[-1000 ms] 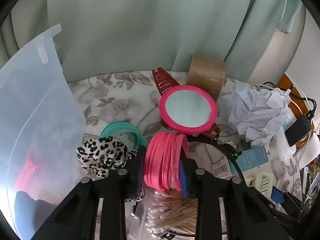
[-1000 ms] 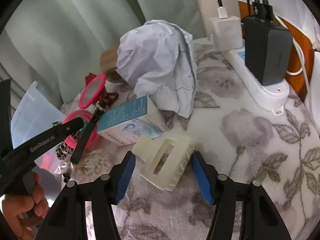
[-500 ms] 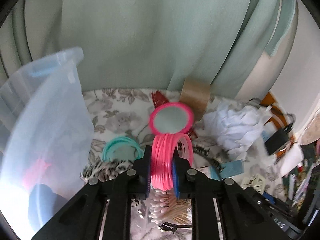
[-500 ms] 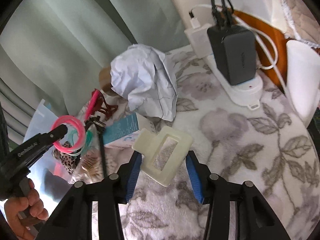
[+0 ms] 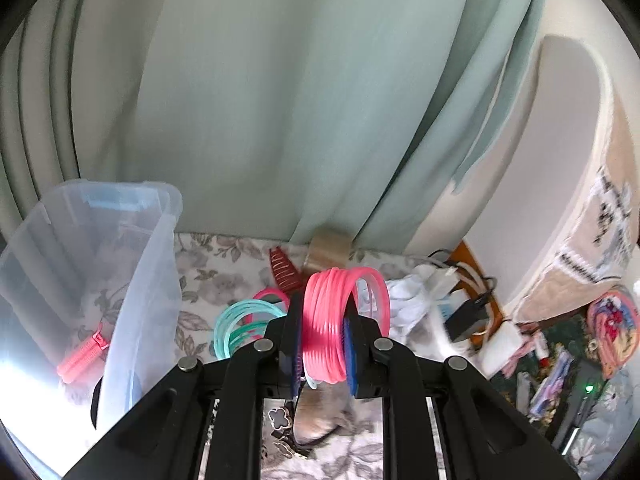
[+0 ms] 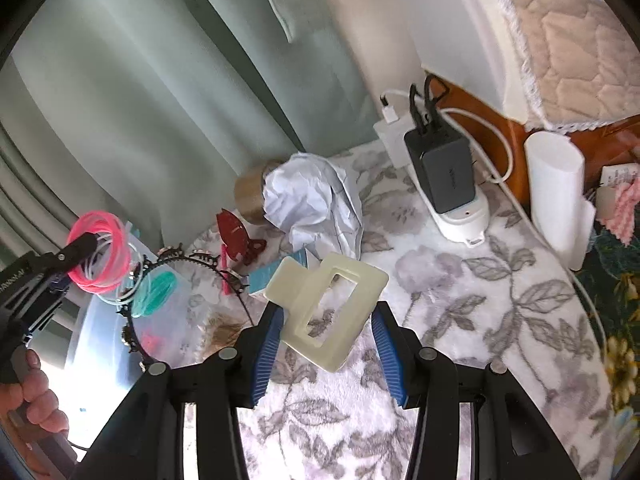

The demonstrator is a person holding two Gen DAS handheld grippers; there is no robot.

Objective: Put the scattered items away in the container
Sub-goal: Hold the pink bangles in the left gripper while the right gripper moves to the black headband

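Observation:
My left gripper (image 5: 322, 344) is shut on a stack of pink bangles (image 5: 332, 312), held in the air above the floral cloth. The clear plastic container (image 5: 132, 280) stands just to its left, with a pink hair roller (image 5: 82, 356) inside. From the right wrist view the same pink bangles (image 6: 102, 256) hang over the container (image 6: 92, 320). My right gripper (image 6: 326, 344) is shut on a cream claw clip (image 6: 332, 308), tilted and raised off the cloth.
Teal bangles (image 5: 240, 320), a dark red claw clip (image 5: 284, 272) and a tape roll (image 5: 330, 246) lie behind the left gripper. Crumpled paper (image 6: 316, 204), a black headband (image 6: 180, 280), a power strip with a charger (image 6: 444, 172) and a white cylinder (image 6: 556, 192) are around the right gripper.
The left gripper squeezed tighter on the pink bangles and lifted them well above the cloth. The right gripper closed on the cream clip and raised it off the cloth.

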